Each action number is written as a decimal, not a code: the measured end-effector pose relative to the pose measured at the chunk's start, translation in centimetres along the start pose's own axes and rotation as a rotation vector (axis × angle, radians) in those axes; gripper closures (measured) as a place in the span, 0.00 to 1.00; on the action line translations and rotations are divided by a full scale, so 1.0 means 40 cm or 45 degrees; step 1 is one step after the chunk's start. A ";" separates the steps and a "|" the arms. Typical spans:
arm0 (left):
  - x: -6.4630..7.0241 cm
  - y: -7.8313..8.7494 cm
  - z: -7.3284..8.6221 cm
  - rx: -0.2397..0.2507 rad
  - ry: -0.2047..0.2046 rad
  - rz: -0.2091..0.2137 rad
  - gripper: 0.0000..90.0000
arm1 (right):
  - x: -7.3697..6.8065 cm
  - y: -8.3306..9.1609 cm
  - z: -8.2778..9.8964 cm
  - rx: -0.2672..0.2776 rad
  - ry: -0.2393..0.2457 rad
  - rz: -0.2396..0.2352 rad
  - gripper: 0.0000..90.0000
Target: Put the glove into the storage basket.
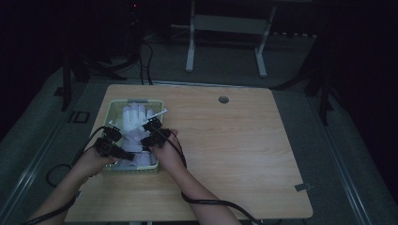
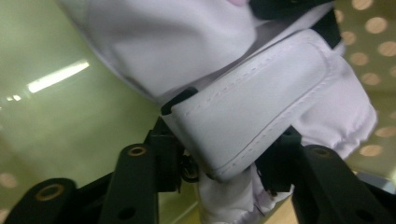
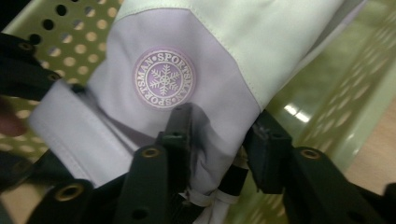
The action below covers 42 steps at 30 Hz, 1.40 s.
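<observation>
Wood grain, near edge: the table (image 1: 234,154) is showing bare board along its near edge between the two forearms and off to the right.
Left hand (image 1: 91,161): it is coming in from the bottom left and meeting the basket (image 1: 136,169) at its near left corner.
Left gripper (image 1: 123,153): its jaws are pinching the glove's white cuff strap (image 2: 252,116), one jaw on each side of the stitched band, as its own view is showing.
Right hand (image 1: 165,150): it is sitting at the basket's right rim, with its cable trailing back past the table's near edge.
Right gripper (image 1: 151,132): its jaws are squeezing a fold of the glove's wrist fabric just below the round snowflake badge (image 3: 164,79).
Glove (image 1: 133,124): white and pale lilac, it is lying along the basket with its fingers pointing toward the far rim and its cuff toward the near rim.
Basket walls: the green perforated sides are standing close on both flanks of the glove, leaving little room beside either gripper.
Basket place: it is sitting at the table's left side, its left wall near the table's left edge.
Open room: the board right of the basket is lying bare out to the right edge.
Far edge: a small round grommet (image 1: 223,99) is sitting near the table's far edge.
Beyond: a white frame (image 1: 225,37) is standing on the dim floor.
</observation>
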State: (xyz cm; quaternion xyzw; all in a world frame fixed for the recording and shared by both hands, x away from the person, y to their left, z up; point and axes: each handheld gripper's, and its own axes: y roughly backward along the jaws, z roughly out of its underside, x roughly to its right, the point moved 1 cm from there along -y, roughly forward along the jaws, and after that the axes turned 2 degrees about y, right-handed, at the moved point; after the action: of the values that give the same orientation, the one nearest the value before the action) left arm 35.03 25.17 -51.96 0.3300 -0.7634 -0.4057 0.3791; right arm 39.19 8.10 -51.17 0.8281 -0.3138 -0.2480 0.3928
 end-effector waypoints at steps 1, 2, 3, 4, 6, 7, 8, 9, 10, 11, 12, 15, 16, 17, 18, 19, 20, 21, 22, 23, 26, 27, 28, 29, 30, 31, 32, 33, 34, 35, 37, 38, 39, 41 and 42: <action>0.002 0.001 -0.001 0.003 -0.001 -0.005 0.60 | 0.000 0.001 -0.002 0.005 0.009 0.011 0.63; 0.003 0.002 -0.003 0.000 -0.004 -0.015 0.59 | 0.001 0.002 -0.004 0.004 0.008 0.015 0.62; 0.005 0.002 -0.005 -0.001 -0.007 -0.020 0.59 | 0.003 0.003 -0.005 0.005 0.004 0.016 0.60; 0.004 0.004 -0.006 -0.001 -0.010 -0.023 0.59 | 0.005 0.005 -0.006 0.013 0.008 0.012 0.58; 0.005 0.005 -0.008 0.003 0.001 -0.037 0.56 | 0.005 0.011 -0.009 0.028 0.011 0.012 0.54; 0.005 0.006 -0.008 0.000 -0.005 -0.047 0.55 | 0.004 0.014 -0.010 0.035 0.018 0.012 0.53; 0.005 0.008 -0.007 0.011 -0.004 -0.050 0.53 | 0.005 0.016 -0.011 0.038 0.021 0.009 0.52; 0.005 0.010 -0.006 0.023 -0.006 -0.042 0.50 | 0.006 0.020 -0.012 0.044 0.021 0.006 0.51; 0.006 0.012 -0.005 0.039 -0.010 -0.038 0.46 | 0.009 0.024 -0.012 0.059 0.025 0.009 0.49; 0.006 0.012 -0.005 0.039 -0.010 -0.038 0.43 | 0.009 0.024 -0.012 0.059 0.025 0.009 0.49; 0.006 0.017 -0.004 0.071 0.003 -0.045 0.42 | 0.014 0.033 -0.015 0.077 0.012 -0.012 0.47; 0.008 0.025 -0.005 0.112 0.002 -0.046 0.40 | 0.015 0.037 -0.017 0.082 0.018 -0.016 0.45; 0.009 0.029 -0.006 0.129 0.006 -0.041 0.32 | 0.015 0.048 -0.020 0.099 0.029 -0.024 0.43; 0.010 0.036 -0.007 0.149 0.003 -0.043 0.29 | 0.016 0.051 -0.021 0.101 0.033 -0.029 0.41; 0.012 0.040 -0.008 0.162 0.001 -0.041 0.23 | 0.015 0.062 -0.024 0.102 0.033 -0.036 0.41; 0.014 0.042 -0.009 0.165 -0.003 -0.042 0.23 | 0.015 0.062 -0.024 0.102 0.033 -0.036 0.41; 0.016 0.046 -0.008 0.177 -0.012 -0.041 0.19 | 0.016 0.064 -0.024 0.107 0.032 -0.045 0.38; 0.018 0.049 -0.008 0.191 -0.015 -0.041 0.16 | 0.017 0.070 -0.024 0.115 0.041 -0.055 0.35; 0.021 0.052 -0.008 0.211 -0.016 -0.040 0.13 | 0.018 0.073 -0.024 0.122 0.046 -0.055 0.33; 0.024 0.054 -0.008 0.235 -0.018 -0.047 0.09 | 0.019 0.077 -0.024 0.130 0.055 -0.059 0.31; 0.030 0.058 -0.009 0.276 -0.014 -0.037 0.02 | 0.024 0.084 -0.021 0.118 0.059 -0.072 0.27; 0.037 0.066 -0.011 0.322 -0.020 -0.025 0.02 | 0.026 0.087 -0.020 0.124 0.067 -0.075 0.27; 0.041 0.067 -0.012 0.336 -0.021 -0.031 0.02 | 0.033 0.098 -0.016 0.148 0.072 -0.080 0.25; 0.045 0.067 -0.013 0.346 -0.024 -0.047 0.02 | 0.036 0.103 -0.015 0.154 0.071 -0.086 0.24; 0.049 0.069 -0.014 0.363 -0.029 -0.047 0.02 | 0.039 0.108 -0.013 0.161 0.070 -0.083 0.24; 0.053 0.069 -0.013 0.382 -0.033 -0.037 0.02 | 0.043 0.113 -0.012 0.168 0.083 -0.076 0.22; 0.059 0.071 -0.013 0.395 -0.033 -0.030 0.02 | 0.047 0.118 -0.010 0.176 0.092 -0.081 0.21; 0.065 0.072 -0.014 0.409 -0.039 -0.029 0.02 | 0.050 0.124 -0.009 0.186 0.089 -0.084 0.20; 0.072 0.072 -0.014 0.427 -0.045 -0.027 0.02 | 0.055 0.129 -0.007 0.194 0.095 -0.080 0.20; 0.080 0.072 -0.014 0.442 -0.052 -0.028 0.02 | 0.059 0.135 -0.006 0.198 0.097 -0.074 0.20; 0.094 0.072 -0.016 0.458 -0.076 -0.044 0.02 | 0.067 0.145 -0.003 0.206 0.095 -0.069 0.20; 0.102 0.071 -0.017 0.463 -0.086 -0.053 0.02 | 0.071 0.149 0.000 0.210 0.104 -0.062 0.20; 0.102 0.071 -0.017 0.463 -0.086 -0.053 0.02 | 0.071 0.149 0.000 0.210 0.104 -0.062 0.20; 0.119 0.070 -0.019 0.486 -0.100 -0.054 0.02 | 0.080 0.160 0.005 0.212 0.109 -0.054 0.19; 0.129 0.068 -0.020 0.499 -0.107 -0.048 0.02 | 0.086 0.166 0.011 0.210 0.118 -0.046 0.19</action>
State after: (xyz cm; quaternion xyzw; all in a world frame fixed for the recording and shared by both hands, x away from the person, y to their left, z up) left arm 32.61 21.91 -47.70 0.3944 -0.8366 -0.2697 0.2678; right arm 39.10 2.13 -46.62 0.8737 -0.2996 -0.1898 0.3329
